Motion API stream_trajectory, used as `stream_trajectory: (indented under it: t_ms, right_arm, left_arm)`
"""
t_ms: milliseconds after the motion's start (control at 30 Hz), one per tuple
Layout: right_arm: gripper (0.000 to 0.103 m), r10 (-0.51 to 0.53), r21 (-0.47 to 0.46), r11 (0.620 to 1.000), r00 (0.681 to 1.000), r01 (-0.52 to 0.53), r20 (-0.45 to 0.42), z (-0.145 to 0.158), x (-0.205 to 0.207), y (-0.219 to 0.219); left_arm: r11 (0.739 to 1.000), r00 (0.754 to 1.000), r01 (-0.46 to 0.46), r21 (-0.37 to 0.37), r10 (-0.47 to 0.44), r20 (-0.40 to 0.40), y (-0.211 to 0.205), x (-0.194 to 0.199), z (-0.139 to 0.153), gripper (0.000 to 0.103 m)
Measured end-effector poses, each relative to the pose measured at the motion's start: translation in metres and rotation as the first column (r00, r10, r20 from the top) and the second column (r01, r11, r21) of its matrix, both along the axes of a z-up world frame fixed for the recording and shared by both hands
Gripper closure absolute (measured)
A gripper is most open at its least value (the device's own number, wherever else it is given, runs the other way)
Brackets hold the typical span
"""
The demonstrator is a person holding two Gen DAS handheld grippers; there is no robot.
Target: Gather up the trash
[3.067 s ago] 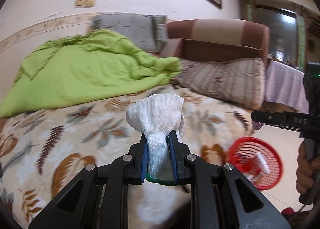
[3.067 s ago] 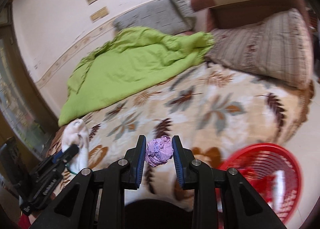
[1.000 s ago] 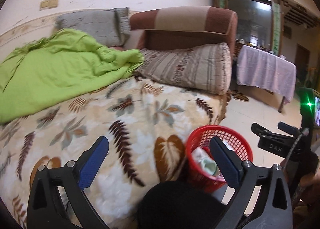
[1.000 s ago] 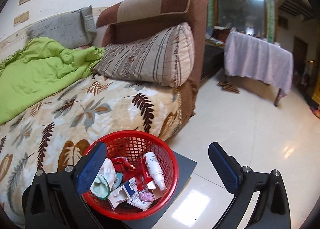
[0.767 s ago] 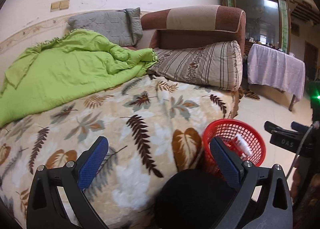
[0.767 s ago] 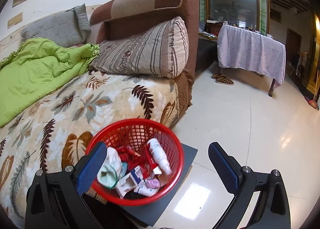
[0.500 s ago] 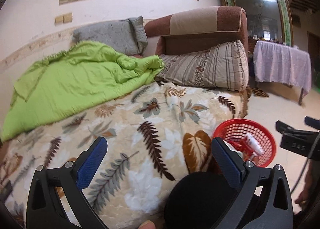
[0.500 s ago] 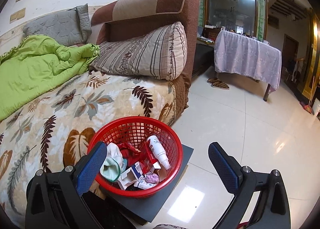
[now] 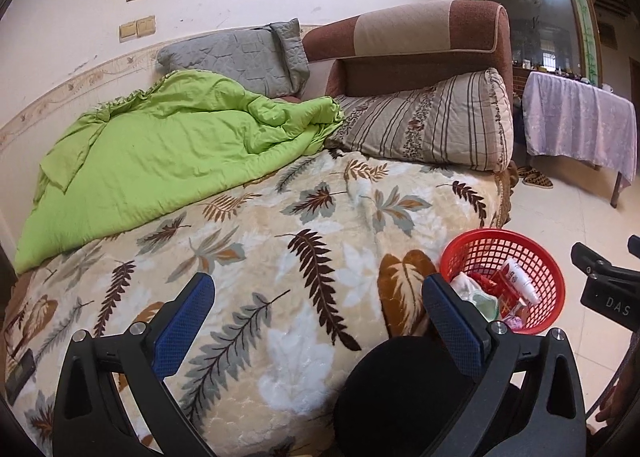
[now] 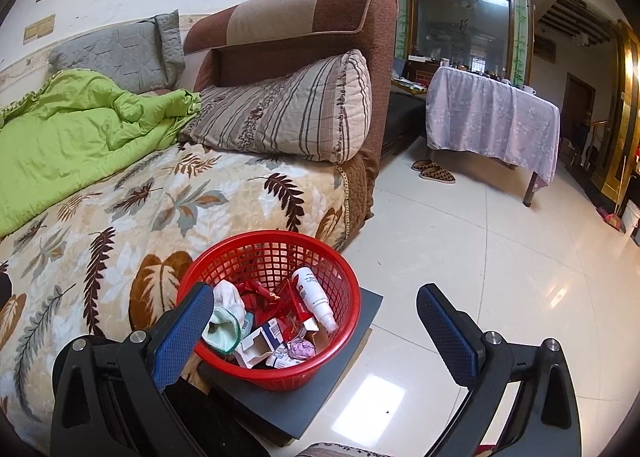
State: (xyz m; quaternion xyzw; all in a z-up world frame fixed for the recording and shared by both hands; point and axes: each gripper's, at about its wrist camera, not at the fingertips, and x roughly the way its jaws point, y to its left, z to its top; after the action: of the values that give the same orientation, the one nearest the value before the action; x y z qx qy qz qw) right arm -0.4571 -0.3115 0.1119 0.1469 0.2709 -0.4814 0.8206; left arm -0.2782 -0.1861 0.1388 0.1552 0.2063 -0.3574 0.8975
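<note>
A red mesh basket [image 10: 280, 253] stands on a dark grey board beside the bed; it also shows at the right of the left wrist view as the basket [image 9: 532, 253]. Inside lie a white glove [image 10: 226, 315], a white bottle [image 10: 314, 295], red wrappers, small cartons and a crumpled purple wad [image 10: 302, 349]. My right gripper [image 10: 316, 331] is open and empty, just above and to the right of the basket. My left gripper [image 9: 318, 319] is open and empty over the leaf-patterned blanket [image 9: 280, 257]. The other gripper's body [image 9: 608, 289] shows at the left wrist view's right edge.
A green quilt [image 9: 160, 161], a grey pillow [image 9: 240, 57] and a striped bolster [image 9: 432, 125] lie on the bed against a brown headboard [image 10: 304, 21]. A cloth-covered table [image 10: 492, 117] with slippers [image 10: 434, 173] under it stands on the glossy tiled floor [image 10: 500, 277].
Both grippers, earlier shut on the white glove and the purple wad, are open and empty; both items lie in the basket. In the last second both grippers have pulled back and up from the basket.
</note>
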Motion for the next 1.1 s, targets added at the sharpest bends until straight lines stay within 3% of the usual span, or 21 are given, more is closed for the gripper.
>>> stream_trajectory:
  t_ms: [200,1100]
  right_arm:
    - [0.0,0.0,0.019,1.0,1.0,0.0,-0.01,-0.003,0.002,-0.005]
    - [0.0,0.005,0.022,1.0,1.0,-0.004,-0.023,-0.009,0.007,-0.003]
  left_arm:
    - [0.999,0.999,0.008,0.036,-0.009,0.035,-0.005,-0.005,-0.004,0.0]
    - [0.999,0.999,0.01,0.041,-0.012,0.044,-0.007,-0.012,-0.004,0.0]
